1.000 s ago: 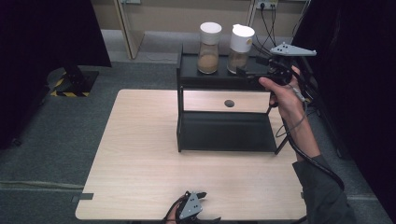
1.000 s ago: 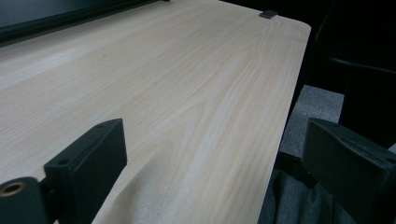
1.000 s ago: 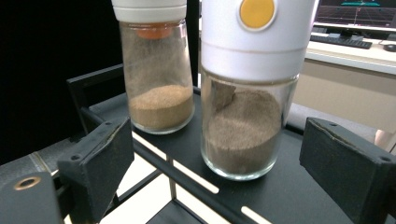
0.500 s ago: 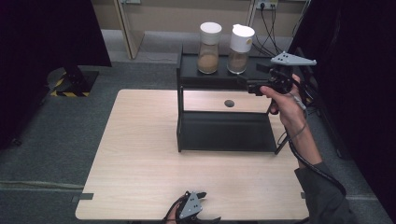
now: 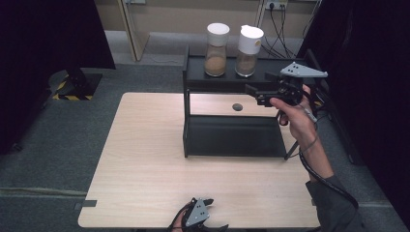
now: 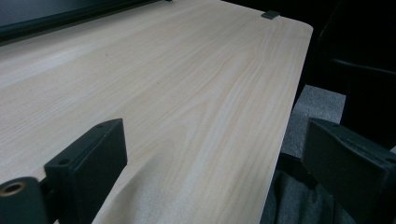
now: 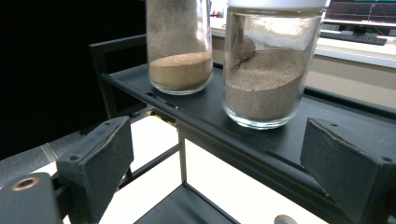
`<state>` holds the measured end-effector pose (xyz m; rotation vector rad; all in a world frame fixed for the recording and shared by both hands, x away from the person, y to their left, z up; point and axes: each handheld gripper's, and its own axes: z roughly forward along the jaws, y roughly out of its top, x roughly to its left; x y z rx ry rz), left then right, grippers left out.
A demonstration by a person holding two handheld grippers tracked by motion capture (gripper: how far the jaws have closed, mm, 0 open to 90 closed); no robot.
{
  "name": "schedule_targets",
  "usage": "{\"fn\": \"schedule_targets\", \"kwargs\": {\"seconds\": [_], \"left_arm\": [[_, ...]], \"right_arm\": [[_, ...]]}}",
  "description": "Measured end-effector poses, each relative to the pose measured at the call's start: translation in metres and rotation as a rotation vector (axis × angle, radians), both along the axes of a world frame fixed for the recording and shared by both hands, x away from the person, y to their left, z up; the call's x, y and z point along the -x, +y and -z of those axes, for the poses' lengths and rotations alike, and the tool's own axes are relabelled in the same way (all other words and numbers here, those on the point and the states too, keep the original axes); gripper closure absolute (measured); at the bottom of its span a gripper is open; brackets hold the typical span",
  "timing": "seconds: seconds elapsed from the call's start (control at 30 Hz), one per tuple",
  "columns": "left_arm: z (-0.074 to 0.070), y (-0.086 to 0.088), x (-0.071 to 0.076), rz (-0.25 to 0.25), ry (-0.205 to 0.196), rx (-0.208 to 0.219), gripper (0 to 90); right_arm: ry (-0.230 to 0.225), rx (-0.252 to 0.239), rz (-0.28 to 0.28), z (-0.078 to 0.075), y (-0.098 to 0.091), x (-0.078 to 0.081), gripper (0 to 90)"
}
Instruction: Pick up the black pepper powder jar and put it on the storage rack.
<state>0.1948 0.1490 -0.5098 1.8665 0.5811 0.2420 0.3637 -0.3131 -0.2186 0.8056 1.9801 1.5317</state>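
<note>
Two glass jars with white lids stand upright on the top shelf of a black rack (image 5: 193, 79). The right jar (image 5: 249, 52) holds grey-brown powder banked higher on one side; the left jar (image 5: 216, 50) holds tan powder lying level. The two jars stand just beside each other, not touching.

The right gripper (image 5: 252, 93) is held level in the person's right hand (image 5: 296, 116), in front of the shelf edge and just right of the right jar. Its jaws are spread, with nothing between them (in the right gripper view the right jar sits ahead of the gap, apart from both pads). The jaws point toward the jars.

The rack stands at the far side of a light wooden table (image 5: 145, 159); its lower shelf (image 5: 234, 135) is bare. A small dark round mark (image 5: 237, 107) lies on the tabletop behind the rack.

The left gripper (image 5: 209, 212) rests low at the near table edge, well apart from the rack. Its jaws are spread, over bare tabletop.
</note>
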Motion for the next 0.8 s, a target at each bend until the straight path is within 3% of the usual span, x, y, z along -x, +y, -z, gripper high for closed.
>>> {"fn": "schedule_targets", "kwargs": {"seconds": [0.5,0.8], "left_arm": [[0.000,0.000,0.000,-0.001,-0.002,-0.001,6.5],[0.000,-0.001,0.000,0.000,-0.001,-0.002,6.5]], "right_arm": [[-0.023,0.001,-0.032,0.012,-0.007,0.017,8.0],[-0.032,0.000,-0.048,0.032,-0.014,0.034,5.9]]}}
